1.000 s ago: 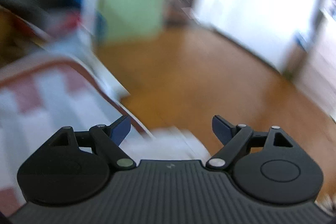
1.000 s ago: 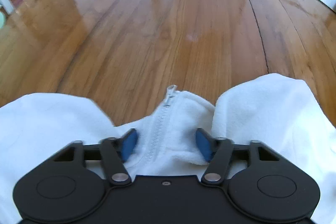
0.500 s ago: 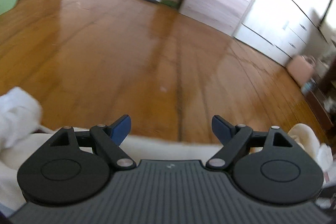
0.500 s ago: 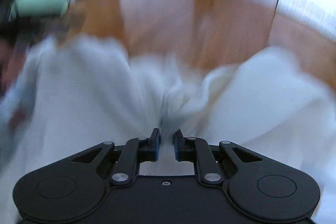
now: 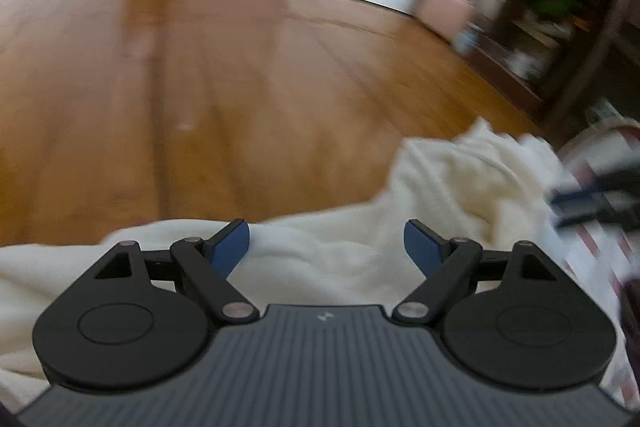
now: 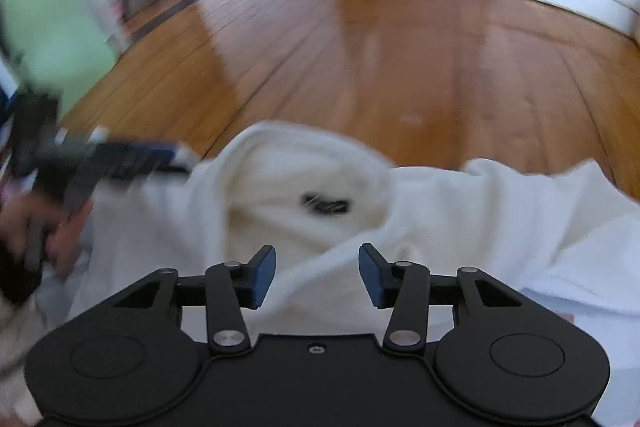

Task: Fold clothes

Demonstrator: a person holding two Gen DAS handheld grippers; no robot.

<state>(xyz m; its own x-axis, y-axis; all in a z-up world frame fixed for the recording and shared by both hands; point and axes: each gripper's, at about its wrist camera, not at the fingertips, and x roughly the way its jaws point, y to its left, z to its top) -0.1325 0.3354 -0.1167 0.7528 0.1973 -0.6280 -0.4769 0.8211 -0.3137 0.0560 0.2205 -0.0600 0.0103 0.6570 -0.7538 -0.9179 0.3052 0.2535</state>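
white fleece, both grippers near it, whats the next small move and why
Probably lower the right gripper, whose jaws are opening with nothing pinched, onto the rumpled collar fold by the black label. The white fleece lies bunched, and the left gripper is open and empty.

Bright daylight from the far windows, glare streaks on the wood floor, motion blur throughout, fisheye-bent edges.

Cream-white fleece garment with a black label — on a honey-brown wooden floor.

Left tool wide; right tool opening (empty).
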